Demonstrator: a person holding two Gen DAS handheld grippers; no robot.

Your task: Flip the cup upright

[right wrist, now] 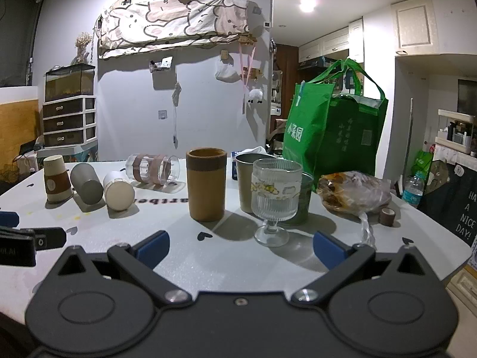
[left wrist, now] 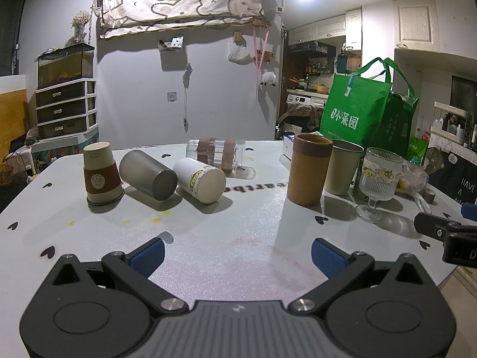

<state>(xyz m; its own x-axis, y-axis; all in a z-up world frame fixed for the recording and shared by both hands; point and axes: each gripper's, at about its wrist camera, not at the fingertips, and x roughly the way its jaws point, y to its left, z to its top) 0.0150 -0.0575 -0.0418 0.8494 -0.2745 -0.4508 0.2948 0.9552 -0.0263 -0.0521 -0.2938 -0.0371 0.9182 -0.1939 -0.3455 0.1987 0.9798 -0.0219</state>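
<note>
A paper cup with a brown sleeve (left wrist: 101, 173) (right wrist: 56, 179) stands upside down at the table's left. A grey metal cup (left wrist: 149, 174) (right wrist: 86, 182), a white printed cup (left wrist: 200, 180) (right wrist: 118, 190) and a clear cup with brown bands (left wrist: 216, 152) (right wrist: 152, 168) lie on their sides. A tan cup (left wrist: 308, 168) (right wrist: 206, 183), a steel cup (left wrist: 342, 167) (right wrist: 247, 176) and a ribbed glass goblet (left wrist: 378, 179) (right wrist: 275, 197) stand upright. My left gripper (left wrist: 237, 255) is open and empty above the near table. My right gripper (right wrist: 241, 250) is open and empty, just short of the goblet.
A green shopping bag (left wrist: 362, 107) (right wrist: 334, 125) stands at the back right of the white table (left wrist: 223, 238) (right wrist: 179, 256). A plastic-wrapped plate of food (right wrist: 354, 192) and a small tape roll (right wrist: 387, 216) sit at the right. Yellow spots (left wrist: 155, 219) mark the table.
</note>
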